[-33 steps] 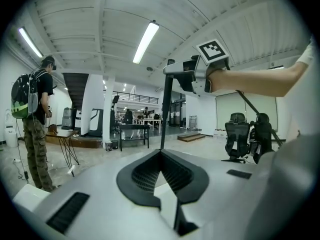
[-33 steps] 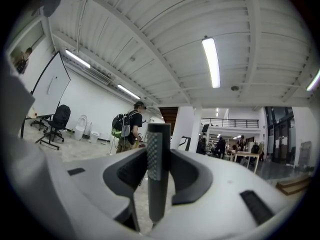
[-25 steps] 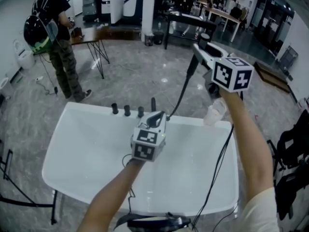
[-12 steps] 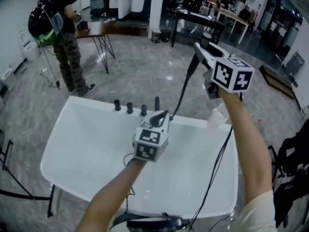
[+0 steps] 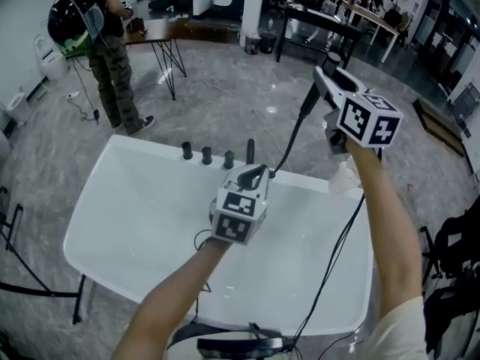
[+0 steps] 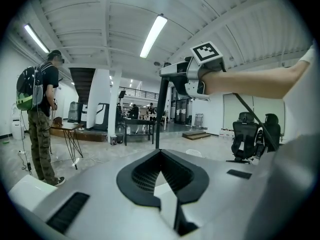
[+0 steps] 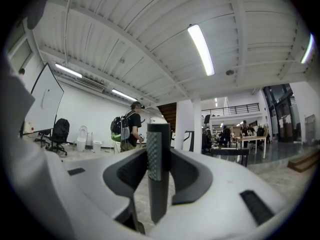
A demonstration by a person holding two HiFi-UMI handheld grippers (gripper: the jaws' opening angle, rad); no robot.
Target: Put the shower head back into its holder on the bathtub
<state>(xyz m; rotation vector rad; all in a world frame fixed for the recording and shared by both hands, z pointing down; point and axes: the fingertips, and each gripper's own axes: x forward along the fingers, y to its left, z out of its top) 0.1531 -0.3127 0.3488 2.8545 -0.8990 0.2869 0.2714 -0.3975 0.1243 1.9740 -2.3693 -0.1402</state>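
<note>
The white bathtub [image 5: 135, 223] fills the middle of the head view. On its far rim stand three black knobs [image 5: 206, 154] and a taller black holder post [image 5: 250, 150]. My right gripper [image 5: 324, 82] is raised above the tub's far right corner, shut on the black shower head [image 5: 307, 105]. Its hose [image 5: 286, 147] drops to the rim by the post. In the right gripper view the shower head [image 7: 158, 174] stands upright between the jaws of my right gripper [image 7: 157, 154]. My left gripper [image 5: 253, 174] hovers over the tub near the post, shut and empty; its jaws [image 6: 160, 156] meet.
A person with a backpack [image 5: 105, 43] stands by a small table [image 5: 161, 32] beyond the tub's far left. A black office chair [image 5: 457, 238] is at the right. A thin cable [image 5: 337, 261] hangs from my right arm across the tub's right side.
Both grippers keep nearly the same pose over the tub. The head view has shifted slightly, so the tub and knobs sit a little further right in the picture.
</note>
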